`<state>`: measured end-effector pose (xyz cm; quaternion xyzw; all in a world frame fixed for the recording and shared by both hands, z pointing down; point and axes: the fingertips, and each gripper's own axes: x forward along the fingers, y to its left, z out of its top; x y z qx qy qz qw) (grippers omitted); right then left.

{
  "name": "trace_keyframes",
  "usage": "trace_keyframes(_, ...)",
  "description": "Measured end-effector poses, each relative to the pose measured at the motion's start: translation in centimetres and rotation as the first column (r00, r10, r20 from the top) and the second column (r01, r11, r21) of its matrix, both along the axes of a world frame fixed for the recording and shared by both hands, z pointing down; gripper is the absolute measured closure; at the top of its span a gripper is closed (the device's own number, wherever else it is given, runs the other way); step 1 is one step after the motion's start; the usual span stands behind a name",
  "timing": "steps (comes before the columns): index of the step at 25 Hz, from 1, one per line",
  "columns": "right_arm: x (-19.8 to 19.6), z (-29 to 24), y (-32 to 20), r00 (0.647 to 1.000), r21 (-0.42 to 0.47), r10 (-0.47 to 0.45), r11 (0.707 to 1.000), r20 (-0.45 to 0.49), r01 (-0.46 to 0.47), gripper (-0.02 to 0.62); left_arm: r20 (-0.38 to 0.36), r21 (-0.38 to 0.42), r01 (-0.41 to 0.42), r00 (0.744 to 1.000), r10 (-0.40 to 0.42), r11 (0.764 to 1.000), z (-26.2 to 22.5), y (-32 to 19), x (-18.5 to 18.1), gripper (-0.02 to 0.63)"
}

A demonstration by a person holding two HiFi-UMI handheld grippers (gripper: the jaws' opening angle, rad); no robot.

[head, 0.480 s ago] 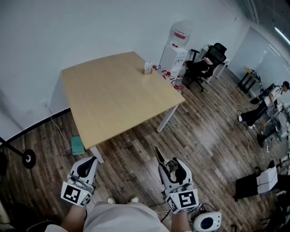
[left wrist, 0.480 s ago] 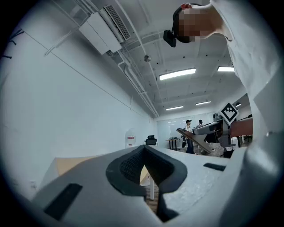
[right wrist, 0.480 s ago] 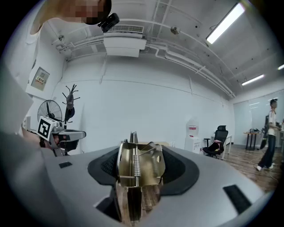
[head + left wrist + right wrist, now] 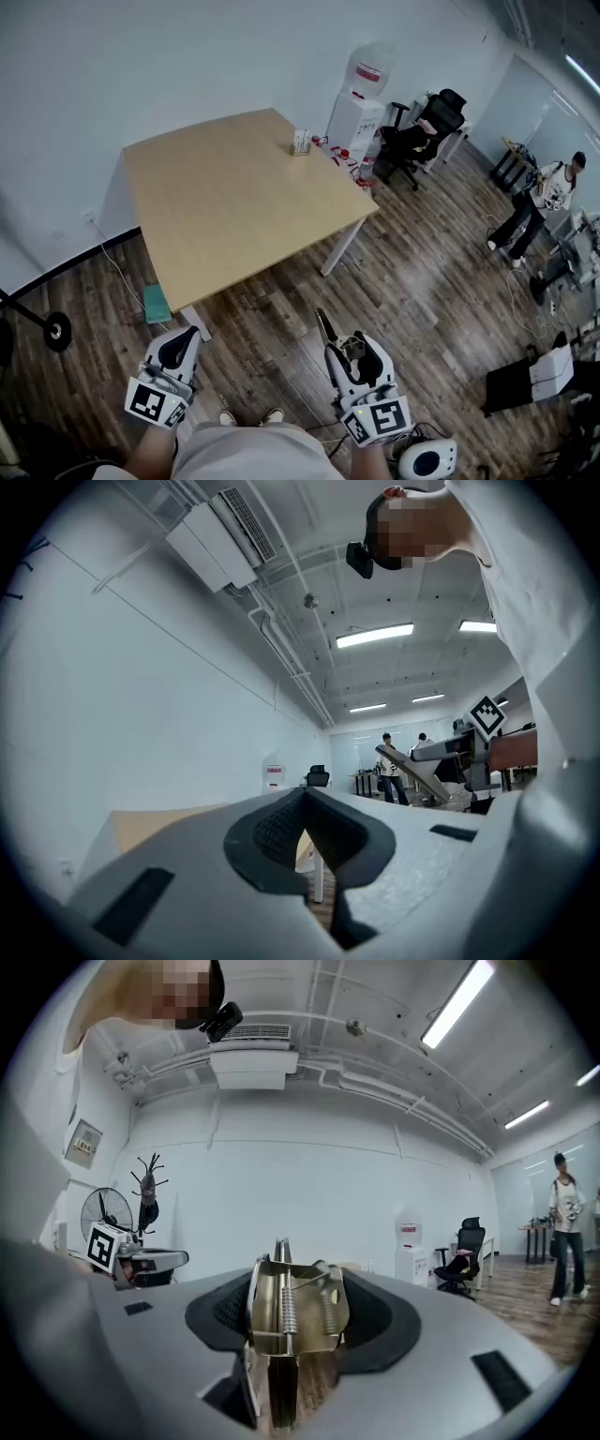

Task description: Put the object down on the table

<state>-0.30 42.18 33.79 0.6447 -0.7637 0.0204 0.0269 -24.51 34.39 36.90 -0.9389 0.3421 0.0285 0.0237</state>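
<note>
In the head view I stand a step back from the light wooden table, over the floorboards. My right gripper is shut on a brass-coloured metal spring clamp, whose long dark end pokes forward toward the table. The right gripper view shows the clamp upright between the jaws, with two coil springs. My left gripper hangs level at the left, shut, with nothing between its pads.
A small box stands at the table's far edge. Behind it are a water dispenser and a black office chair. A person walks at the far right. A teal box lies by the table leg.
Both grippers keep about the same place and the clamp stays held. The person at the far right has straightened up and stepped.
</note>
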Motion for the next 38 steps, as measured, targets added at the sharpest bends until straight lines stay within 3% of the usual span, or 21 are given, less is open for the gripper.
trace_keyframes(9,5.4,3.4,0.5,0.998,-0.029,-0.014,0.999,0.057,0.015,0.364,0.029,-0.021,-0.007,1.0,0.008,1.0,1.5,0.1,5.5,0.6)
trace_keyframes(17,8.5,5.1,-3.3,0.995,-0.056,-0.033,0.998,0.095,0.039,0.364,0.057,-0.034,-0.016,0.998,0.018,0.999,2.2,-4.0,9.3,0.6)
trace_keyframes(22,9.9,6.4,-9.0,0.996,-0.09,-0.024,0.995,0.087,0.032,0.364,0.033,-0.063,-0.047,0.998,0.049,0.997,4.3,-10.5,12.3,0.6)
trace_keyframes(27,11.2,6.2,-17.8,0.998,-0.132,-0.026,0.991,0.058,0.033,0.364,-0.005,-0.071,-0.066,0.998,0.066,0.995,4.7,-19.7,14.7,0.6)
trace_keyframes(33,11.1,4.5,-29.7,0.999,-0.132,-0.041,0.99,0.034,0.045,0.364,-0.024,-0.074,-0.098,0.995,0.097,0.992,4.0,-30.6,15.7,0.6)
trace_keyframes(38,11.1,4.8,-35.3,0.999,-0.146,-0.026,0.989,0.039,0.031,0.364,-0.024,-0.109,-0.125,0.992,0.123,0.986,5.5,-36.9,16.6,0.6)
